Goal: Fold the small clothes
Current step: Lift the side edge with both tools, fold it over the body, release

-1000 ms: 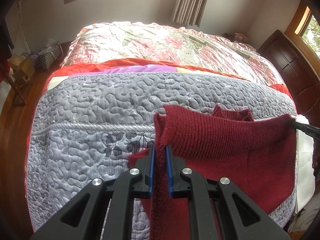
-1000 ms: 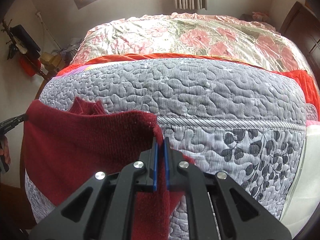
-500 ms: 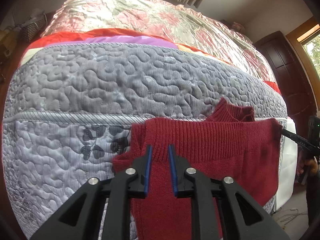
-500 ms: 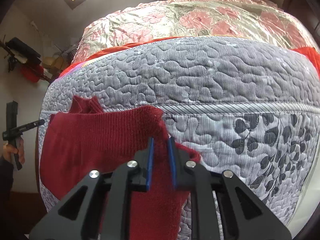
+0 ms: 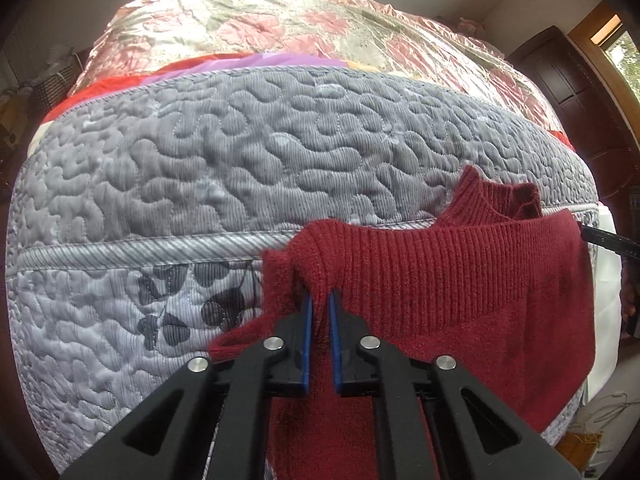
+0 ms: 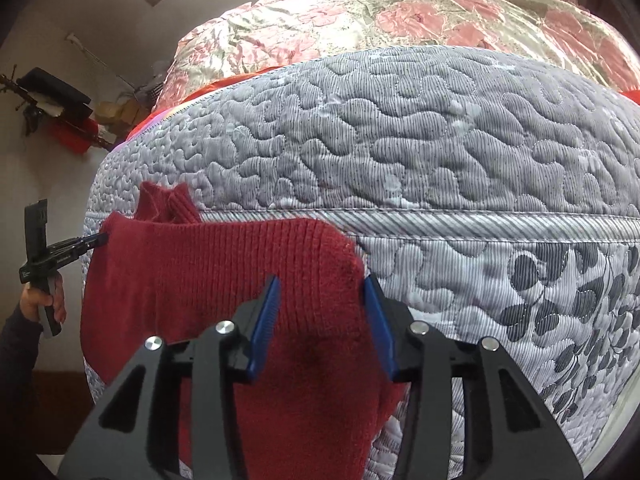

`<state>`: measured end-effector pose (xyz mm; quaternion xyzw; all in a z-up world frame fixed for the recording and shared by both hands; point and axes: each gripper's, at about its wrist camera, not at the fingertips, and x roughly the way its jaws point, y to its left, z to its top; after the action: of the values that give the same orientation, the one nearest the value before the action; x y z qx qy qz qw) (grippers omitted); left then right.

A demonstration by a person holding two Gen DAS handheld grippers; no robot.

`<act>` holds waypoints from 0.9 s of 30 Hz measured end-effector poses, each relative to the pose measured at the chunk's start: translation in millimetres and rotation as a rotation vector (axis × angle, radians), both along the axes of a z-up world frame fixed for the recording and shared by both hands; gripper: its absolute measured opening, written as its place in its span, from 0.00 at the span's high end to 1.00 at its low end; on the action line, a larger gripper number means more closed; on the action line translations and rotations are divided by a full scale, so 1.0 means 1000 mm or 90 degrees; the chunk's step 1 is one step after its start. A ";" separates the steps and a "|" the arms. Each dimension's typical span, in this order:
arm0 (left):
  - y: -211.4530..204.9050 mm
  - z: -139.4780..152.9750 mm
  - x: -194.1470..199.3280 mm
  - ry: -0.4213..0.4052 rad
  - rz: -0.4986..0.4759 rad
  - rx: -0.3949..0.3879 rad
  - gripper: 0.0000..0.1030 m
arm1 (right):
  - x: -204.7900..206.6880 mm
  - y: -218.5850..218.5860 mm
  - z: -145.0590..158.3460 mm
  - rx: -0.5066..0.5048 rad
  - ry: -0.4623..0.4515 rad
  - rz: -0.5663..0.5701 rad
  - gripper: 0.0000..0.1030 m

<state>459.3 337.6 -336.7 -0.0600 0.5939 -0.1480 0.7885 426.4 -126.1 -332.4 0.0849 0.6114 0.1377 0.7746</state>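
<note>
Left gripper (image 5: 319,308) is pinching a bunched corner of the red sweater (image 5: 452,280) between narrow jaws, keeping that shoulder pinned flat on the grey quilt (image 5: 240,160); the collar is pointing toward 1 o'clock. Right gripper (image 6: 322,300) is standing wide apart, straddling the other corner without clamping, apparently letting go of it; the sweater is spreading toward 9 o'clock.

Left claw (image 5: 319,300) pinches the red sweater (image 5: 452,280) on the grey quilt (image 5: 200,168).
</note>
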 end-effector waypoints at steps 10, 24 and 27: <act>0.009 0.032 -0.013 -0.093 0.021 -0.032 0.93 | -0.011 -0.003 0.028 -0.003 -0.086 0.003 0.95; 0.012 0.054 0.032 -0.156 0.035 -0.028 0.93 | 0.021 -0.003 0.037 -0.011 -0.122 -0.023 0.96; 0.003 0.032 0.040 -0.142 0.024 -0.012 0.93 | 0.026 -0.006 0.020 -0.023 -0.114 -0.036 0.96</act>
<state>498.8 340.9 -304.7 -0.0617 0.5000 -0.1445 0.8517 452.3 -131.7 -312.2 0.0753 0.5395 0.1118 0.8311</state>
